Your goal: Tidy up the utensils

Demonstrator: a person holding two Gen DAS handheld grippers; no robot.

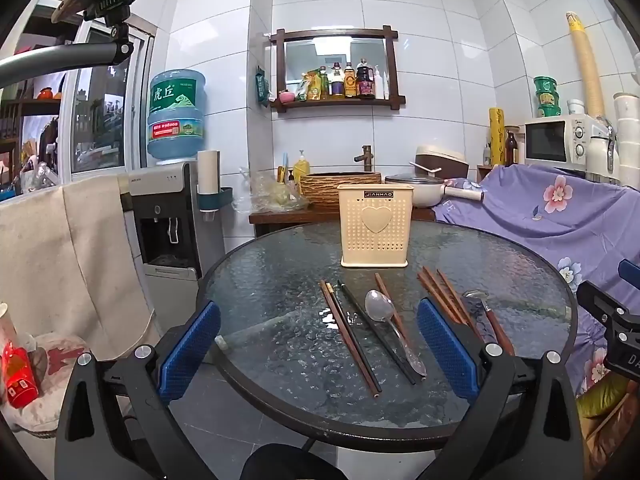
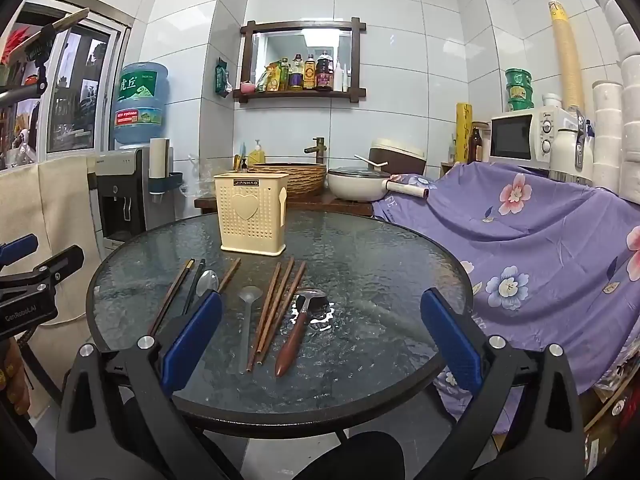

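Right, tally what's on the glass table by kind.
Chopsticks: 7 (5 brown, 2 black)
Spoons: 3 (one metal, one clear, one wood-handled)
Holder: 1
Total: 11

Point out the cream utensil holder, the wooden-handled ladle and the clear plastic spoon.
cream utensil holder (image 1: pixel 375 227): left wrist view, heart on front wall.
wooden-handled ladle (image 2: pixel 291 346): right wrist view, wooden handle.
clear plastic spoon (image 2: pixel 249 295): right wrist view, bowl.
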